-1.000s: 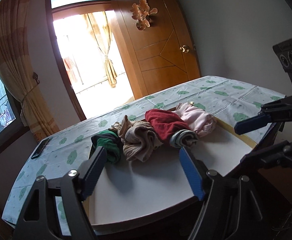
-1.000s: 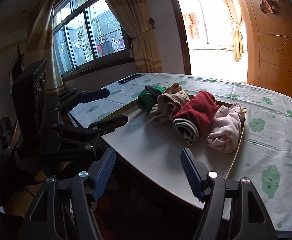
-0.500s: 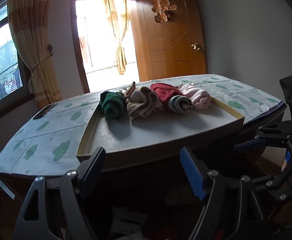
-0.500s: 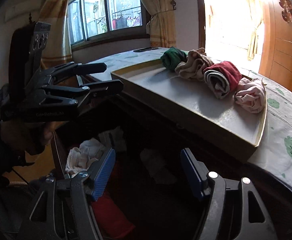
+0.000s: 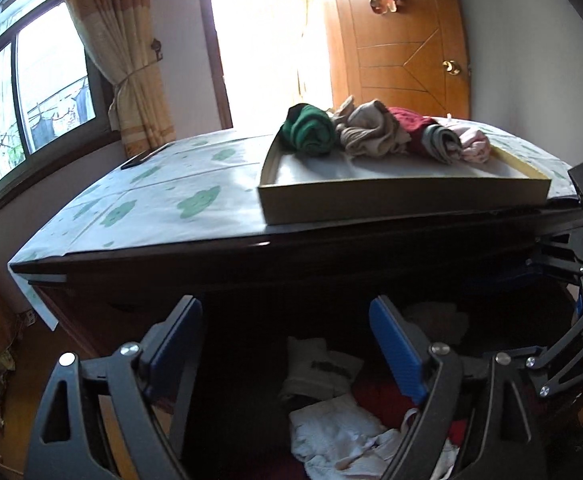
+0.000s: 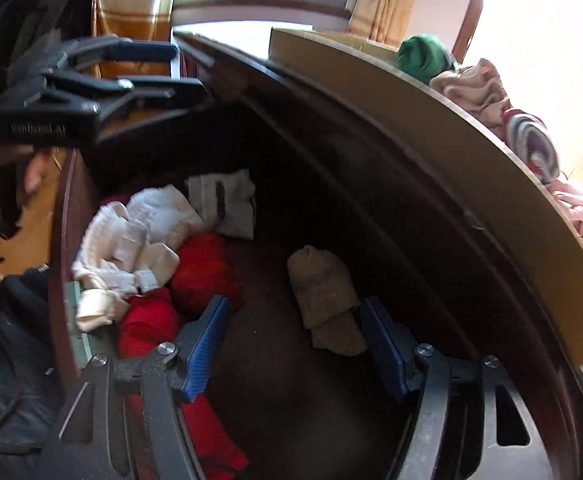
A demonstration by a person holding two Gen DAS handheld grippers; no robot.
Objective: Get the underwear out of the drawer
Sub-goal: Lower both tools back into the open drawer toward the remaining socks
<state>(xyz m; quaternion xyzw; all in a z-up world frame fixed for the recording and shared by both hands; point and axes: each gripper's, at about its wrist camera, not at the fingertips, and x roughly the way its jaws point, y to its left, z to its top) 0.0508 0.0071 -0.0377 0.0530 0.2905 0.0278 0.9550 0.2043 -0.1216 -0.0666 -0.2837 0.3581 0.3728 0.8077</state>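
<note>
The dark wooden drawer (image 6: 61,240) stands pulled out under the dresser top. In it lie a tan folded pair of underwear (image 6: 323,292), crumpled white pieces (image 6: 139,232), a grey-white folded piece (image 6: 223,200) and red pieces (image 6: 203,268). My right gripper (image 6: 296,312) is open over the drawer, pointing down, with the tan pair just beyond its fingertips and untouched. My left gripper (image 5: 285,320) hangs above the white pieces (image 5: 331,432); its jaws are opening with nothing between them. It also shows as the left gripper (image 6: 143,68) at the drawer's far corner.
On the dresser top a shallow cream tray (image 5: 403,200) holds rolled underwear: green (image 5: 309,130), beige (image 5: 371,132), red, striped and pink. A cloth with green prints (image 5: 171,200) covers the top. Window, curtains and a wooden door (image 5: 403,52) lie behind.
Both grippers have sunk from above the tray to the open drawer below the dresser top and tipped downward. The left gripper's jaws stand wider than before.
</note>
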